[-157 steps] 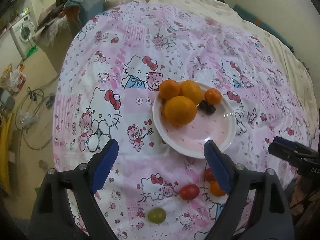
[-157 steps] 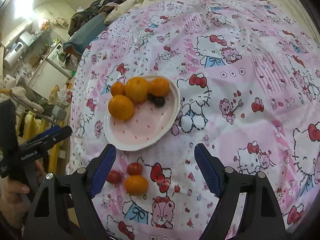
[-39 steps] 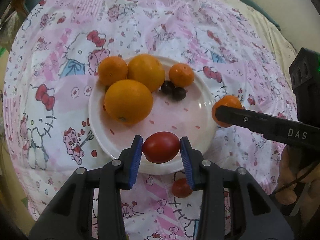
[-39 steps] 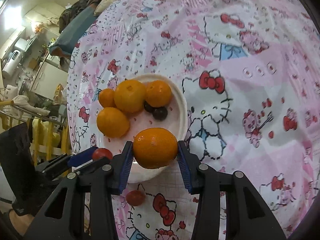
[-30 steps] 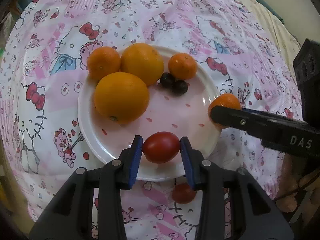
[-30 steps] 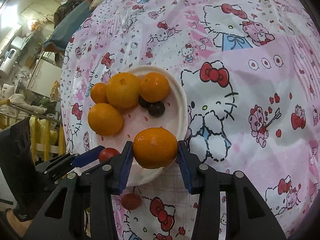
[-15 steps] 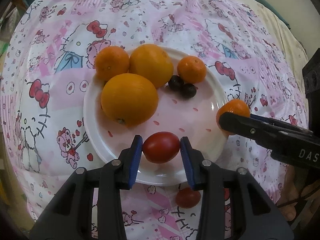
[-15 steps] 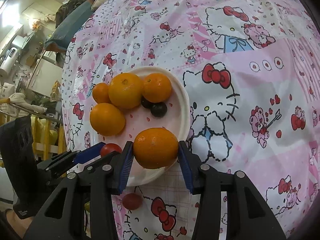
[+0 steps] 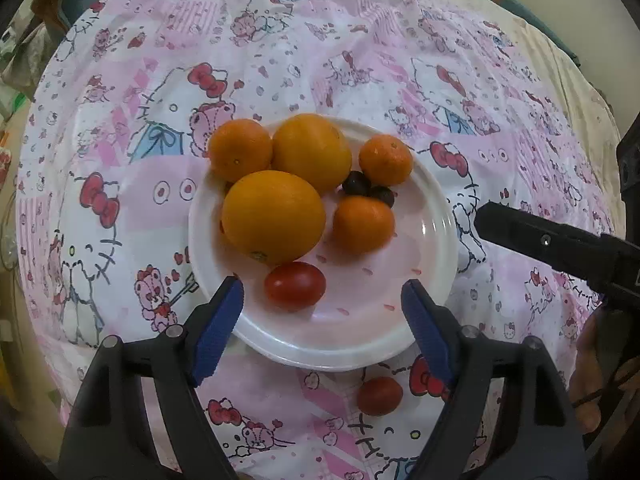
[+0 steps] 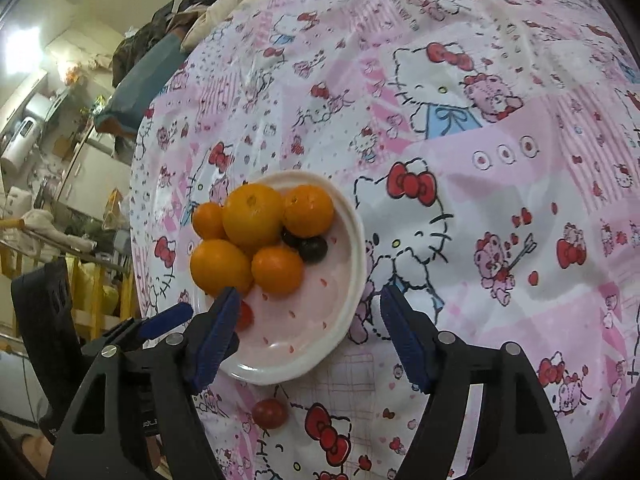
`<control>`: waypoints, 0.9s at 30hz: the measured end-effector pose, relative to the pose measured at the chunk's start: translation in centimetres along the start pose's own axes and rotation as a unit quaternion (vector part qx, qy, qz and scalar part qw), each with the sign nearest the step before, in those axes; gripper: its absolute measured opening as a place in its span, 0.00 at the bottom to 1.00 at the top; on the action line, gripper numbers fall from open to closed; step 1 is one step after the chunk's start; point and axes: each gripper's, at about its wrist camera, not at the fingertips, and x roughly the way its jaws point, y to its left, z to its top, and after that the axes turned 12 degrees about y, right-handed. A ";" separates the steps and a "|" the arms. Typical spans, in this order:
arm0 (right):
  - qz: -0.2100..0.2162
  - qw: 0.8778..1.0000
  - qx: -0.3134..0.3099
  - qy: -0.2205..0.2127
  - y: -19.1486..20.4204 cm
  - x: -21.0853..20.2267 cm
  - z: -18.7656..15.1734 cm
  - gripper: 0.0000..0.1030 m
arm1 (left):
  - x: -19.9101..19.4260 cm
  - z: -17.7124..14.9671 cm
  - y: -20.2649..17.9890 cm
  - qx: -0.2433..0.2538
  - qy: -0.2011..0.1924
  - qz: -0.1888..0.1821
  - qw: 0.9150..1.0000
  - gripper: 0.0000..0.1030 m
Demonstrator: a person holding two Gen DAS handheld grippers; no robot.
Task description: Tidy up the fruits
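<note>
both our tongs, the left gripper and the right gripper, are wide open and hold nothing. the red tomato and small orange sit on the white plate.

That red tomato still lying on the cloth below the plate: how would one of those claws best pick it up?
Probably across its short middle. The tomato lies alone on the tablecloth, apart from the plate, so the open left gripper could come down from above, one finger on each side of its narrower width.
</note>
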 end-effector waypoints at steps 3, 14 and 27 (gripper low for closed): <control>-0.004 1.000 -0.004 0.002 0.2 -0.1 -0.2 0.73 | -0.4 -0.1 0.3 -0.006 -0.006 0.000 1.000 0.76; -0.019 1.000 -0.021 0.000 1.2 -0.5 -1.5 0.73 | -2.0 -1.7 1.1 -0.010 -0.031 0.014 0.999 0.76; -0.030 0.998 -0.045 -0.020 2.2 -3.6 -5.9 0.73 | -6.9 -5.6 2.8 -0.008 -0.083 0.027 0.996 0.76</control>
